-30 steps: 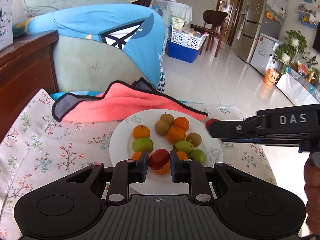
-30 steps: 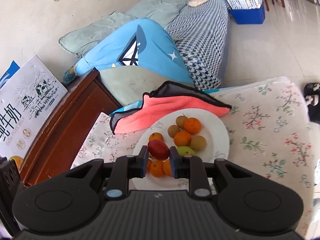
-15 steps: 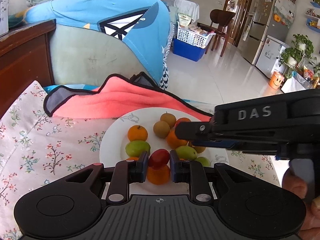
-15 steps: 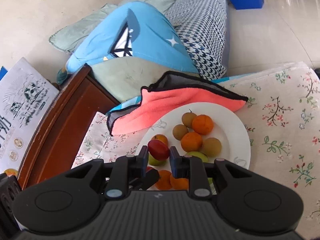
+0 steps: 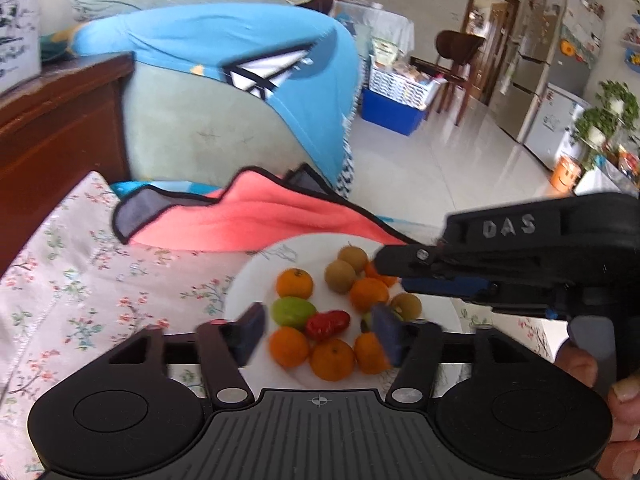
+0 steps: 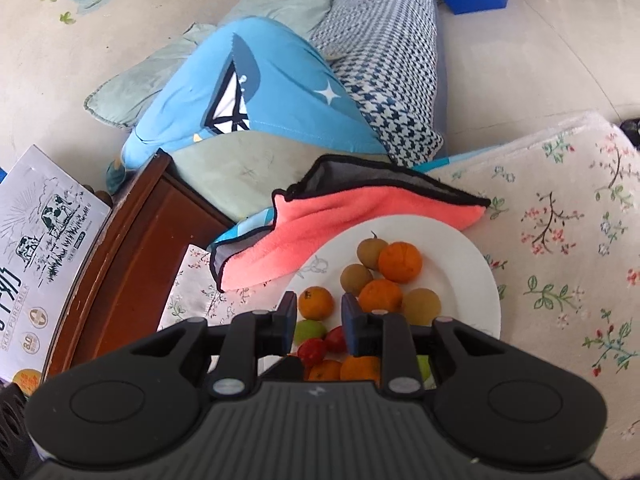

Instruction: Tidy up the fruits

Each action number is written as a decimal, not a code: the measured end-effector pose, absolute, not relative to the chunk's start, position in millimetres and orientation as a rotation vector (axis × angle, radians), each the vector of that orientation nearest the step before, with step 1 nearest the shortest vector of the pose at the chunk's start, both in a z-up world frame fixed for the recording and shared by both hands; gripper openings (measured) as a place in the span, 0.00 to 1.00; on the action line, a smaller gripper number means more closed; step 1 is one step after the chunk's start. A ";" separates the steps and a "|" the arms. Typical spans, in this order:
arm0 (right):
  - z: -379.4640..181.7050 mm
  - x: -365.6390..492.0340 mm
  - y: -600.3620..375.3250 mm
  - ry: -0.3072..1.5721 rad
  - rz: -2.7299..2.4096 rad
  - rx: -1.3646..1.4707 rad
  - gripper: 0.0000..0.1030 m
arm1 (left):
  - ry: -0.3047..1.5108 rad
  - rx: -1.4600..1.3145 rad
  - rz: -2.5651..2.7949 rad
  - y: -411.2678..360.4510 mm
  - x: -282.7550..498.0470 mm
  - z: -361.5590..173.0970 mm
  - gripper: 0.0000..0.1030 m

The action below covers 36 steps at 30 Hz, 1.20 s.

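Observation:
A white plate (image 5: 248, 280) on the floral cloth holds several oranges, brown round fruits, green fruits and red fruits. My left gripper (image 5: 318, 334) is open and empty above the plate's near side; a red fruit (image 5: 327, 323) lies on the plate between its fingers. My right gripper (image 6: 319, 318) is open and empty over the plate (image 6: 472, 256); two red fruits (image 6: 322, 346) lie below it. The right gripper's body (image 5: 520, 256) reaches in from the right in the left wrist view, over the far fruits.
A pink towel with a black edge (image 5: 256, 216) lies against the plate's far rim. A dark wooden cabinet (image 5: 52, 136) stands at left, with a milk carton box (image 6: 36, 248) on it. A sofa with a blue cover (image 6: 256, 92) lies beyond.
Both grippers have opened and let go of their red fruits, which now lie on the plate. The right gripper has moved further over the plate.

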State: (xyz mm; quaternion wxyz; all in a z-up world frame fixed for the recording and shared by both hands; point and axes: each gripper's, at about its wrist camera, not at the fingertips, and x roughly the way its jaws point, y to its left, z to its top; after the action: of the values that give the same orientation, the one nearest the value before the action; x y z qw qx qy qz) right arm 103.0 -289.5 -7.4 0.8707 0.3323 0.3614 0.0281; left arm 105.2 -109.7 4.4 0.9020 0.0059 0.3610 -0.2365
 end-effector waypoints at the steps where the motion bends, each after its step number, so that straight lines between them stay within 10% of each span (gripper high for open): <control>1: -5.1 102.5 -289.0 0.753 0.059 0.686 0.28 | 0.739 0.010 -0.480 -107.6 104.4 7.1 0.68; 7: 11.2 93.7 -285.6 0.742 0.035 0.619 0.44 | 0.738 0.000 -0.448 -96.1 95.2 21.9 0.90; 24: 27.7 33.3 -278.9 0.810 -0.152 0.459 0.97 | 0.918 0.116 -0.333 -86.0 60.3 13.4 0.97; 36: 17.1 22.4 -269.2 0.900 -0.241 0.316 0.99 | 0.972 0.173 -0.276 -81.8 60.3 7.6 0.97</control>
State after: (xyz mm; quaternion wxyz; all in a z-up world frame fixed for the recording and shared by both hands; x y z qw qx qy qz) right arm 22.4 -269.2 17.1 0.8815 0.1516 0.4321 -0.1156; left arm 60.3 -81.8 7.6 0.8715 0.0829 0.4650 -0.1320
